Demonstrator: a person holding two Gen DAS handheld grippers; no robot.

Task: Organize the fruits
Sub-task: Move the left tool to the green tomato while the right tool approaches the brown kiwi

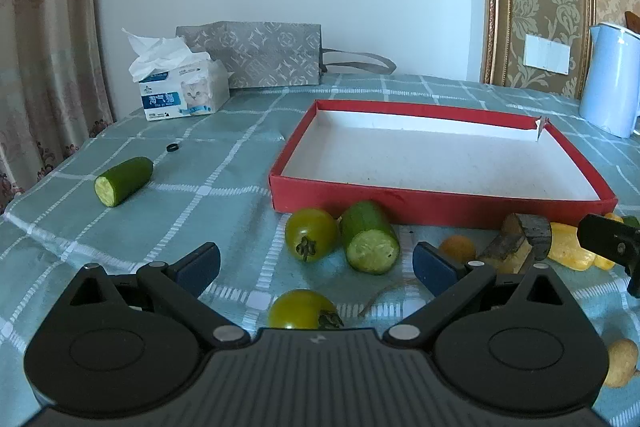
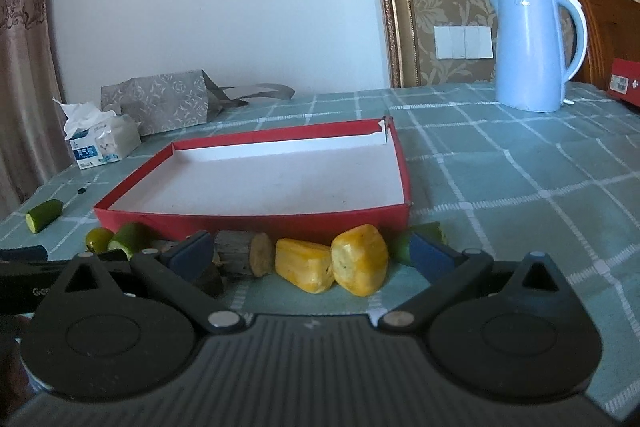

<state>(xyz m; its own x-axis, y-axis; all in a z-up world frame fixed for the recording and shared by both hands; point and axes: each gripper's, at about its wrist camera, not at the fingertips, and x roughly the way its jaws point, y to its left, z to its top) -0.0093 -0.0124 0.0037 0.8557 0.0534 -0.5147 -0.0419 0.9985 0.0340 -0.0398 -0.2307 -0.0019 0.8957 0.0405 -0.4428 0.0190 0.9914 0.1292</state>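
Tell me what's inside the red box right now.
Nothing visible: the red box shows only its bare white floor in both views. Its near wall hides a thin strip of floor just behind it. All produce, like the yellow pieces, lies outside.

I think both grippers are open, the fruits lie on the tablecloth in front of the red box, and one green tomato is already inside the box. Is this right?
Not quite: the red box holds nothing, as the right wrist view shows. The left gripper and the right gripper are open, and both green tomatoes lie on the tablecloth in front of it.
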